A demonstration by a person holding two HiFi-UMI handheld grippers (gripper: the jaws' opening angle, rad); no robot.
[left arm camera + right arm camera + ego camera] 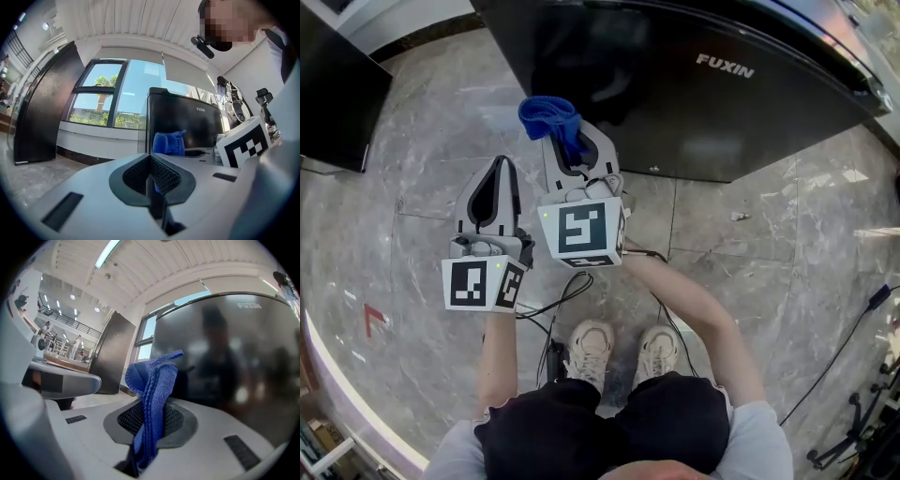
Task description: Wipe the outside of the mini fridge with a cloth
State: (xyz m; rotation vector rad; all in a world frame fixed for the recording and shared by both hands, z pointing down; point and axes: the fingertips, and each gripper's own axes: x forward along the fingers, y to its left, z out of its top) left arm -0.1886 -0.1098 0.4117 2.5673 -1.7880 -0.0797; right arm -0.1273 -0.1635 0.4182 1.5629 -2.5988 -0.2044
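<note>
A black mini fridge (694,84) stands on the stone floor ahead of me, its glossy front (234,357) filling the right gripper view. My right gripper (572,155) is shut on a blue cloth (551,120) that sticks up from between its jaws (152,394), a short way from the fridge front. Beside it on the left, my left gripper (499,178) is shut with nothing in it. The same blue cloth (169,143) and the mini fridge (183,124) show past it in the left gripper view.
A taller black cabinet (42,108) stands at the left by a window (110,93). Black cables (562,300) trail on the floor by the person's shoes (591,347). A red mark (373,319) is on the floor at left.
</note>
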